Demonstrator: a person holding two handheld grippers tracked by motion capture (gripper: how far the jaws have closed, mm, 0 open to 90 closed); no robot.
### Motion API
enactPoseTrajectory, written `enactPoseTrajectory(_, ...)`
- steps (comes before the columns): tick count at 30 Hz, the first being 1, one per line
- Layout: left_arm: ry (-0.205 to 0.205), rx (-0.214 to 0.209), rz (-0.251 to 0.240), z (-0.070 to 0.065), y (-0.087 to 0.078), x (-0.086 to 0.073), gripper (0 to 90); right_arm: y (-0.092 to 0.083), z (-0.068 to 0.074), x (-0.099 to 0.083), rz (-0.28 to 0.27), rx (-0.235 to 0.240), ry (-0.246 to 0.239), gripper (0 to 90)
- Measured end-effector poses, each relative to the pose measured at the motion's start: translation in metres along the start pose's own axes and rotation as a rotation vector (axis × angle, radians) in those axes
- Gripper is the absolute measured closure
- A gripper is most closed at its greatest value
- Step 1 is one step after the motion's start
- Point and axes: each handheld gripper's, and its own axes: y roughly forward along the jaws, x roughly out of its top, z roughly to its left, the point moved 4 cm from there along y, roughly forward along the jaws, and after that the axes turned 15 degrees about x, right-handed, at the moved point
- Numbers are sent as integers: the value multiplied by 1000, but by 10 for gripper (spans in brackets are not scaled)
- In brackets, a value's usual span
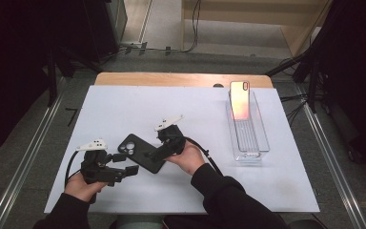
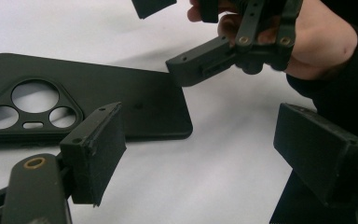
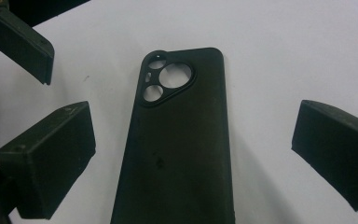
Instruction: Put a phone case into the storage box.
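Right tool [image 3: 193,154] spread over phone case [image 3: 179,140]

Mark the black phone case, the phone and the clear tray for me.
black phone case [image 3: 182,158]: right gripper view, on its plain back below the camera cut-outs.
phone [image 1: 240,99]: high view, on its shiny back as it stands propped in the tray.
clear tray [image 1: 250,142]: high view, on its bare ribbed floor.
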Motion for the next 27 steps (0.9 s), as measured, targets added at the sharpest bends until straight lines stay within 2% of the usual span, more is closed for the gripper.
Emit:
enactPoseTrajectory(5, 0, -2, 3, -1, 1, 0, 169, 6, -3, -3, 0, 9, 19, 0)
enactPoseTrajectory(11, -3, 1, -2, 0, 0, 0, 169, 13, 1, -4, 15, 12, 6, 0)
enactPoseTrajectory(27, -9, 1, -2, 1, 0, 1, 169, 28, 2, -15, 54, 9, 16, 0)
